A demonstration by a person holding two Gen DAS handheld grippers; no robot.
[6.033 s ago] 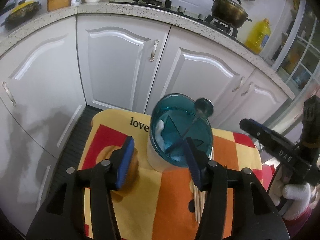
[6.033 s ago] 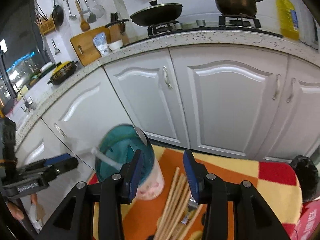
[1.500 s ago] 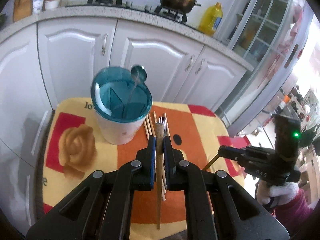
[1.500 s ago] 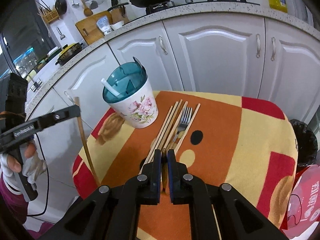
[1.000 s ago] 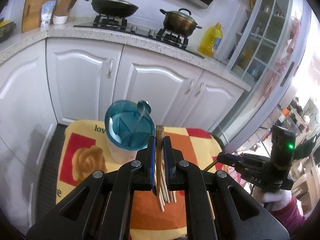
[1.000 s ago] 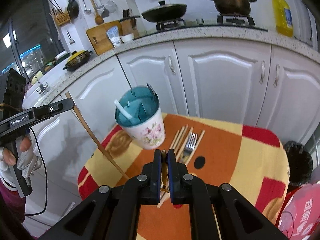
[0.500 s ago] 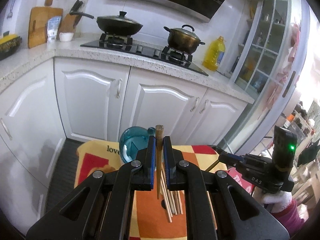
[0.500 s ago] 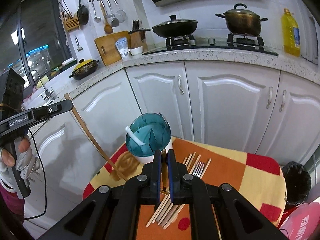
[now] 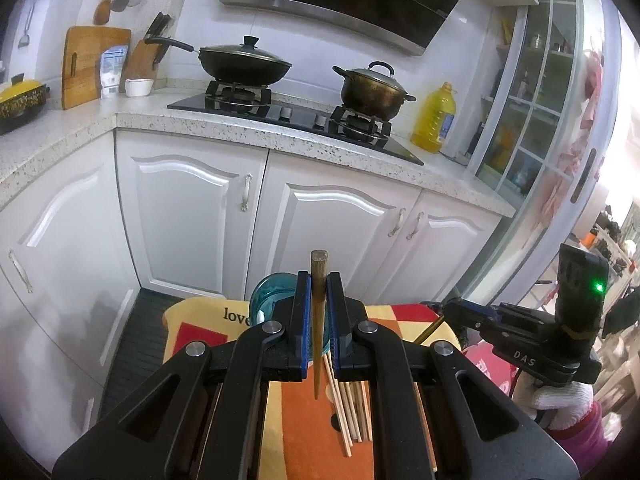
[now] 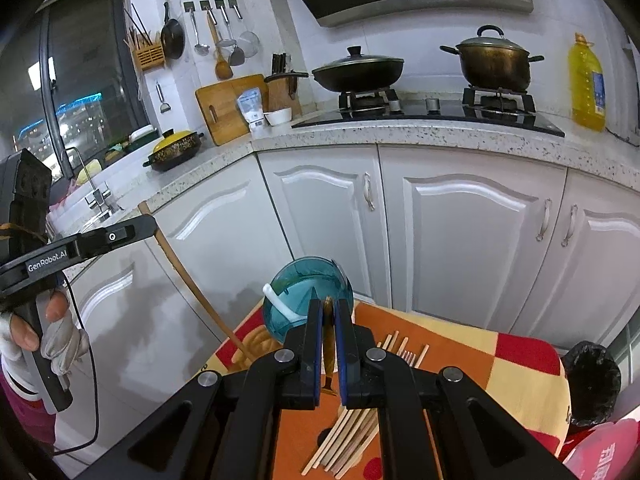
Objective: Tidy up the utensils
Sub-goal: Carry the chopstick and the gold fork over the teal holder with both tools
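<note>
Teal-lidded utensil holder stands upright at frame center, white spoon leaning out of it. Pale chopsticks and a fork lie bundled lower center on the cloth. Two brown chopsticks are lifted: one near-vertical at center, one at lower center.

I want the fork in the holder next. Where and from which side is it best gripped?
Probably by its handle, from above. In the right wrist view the fork lies flat on the cloth among the chopsticks, tines toward the holder, handle mostly hidden behind the right gripper. Lying flat and crowded, it likely suits jaws straddling the narrow handle across its width.
</note>
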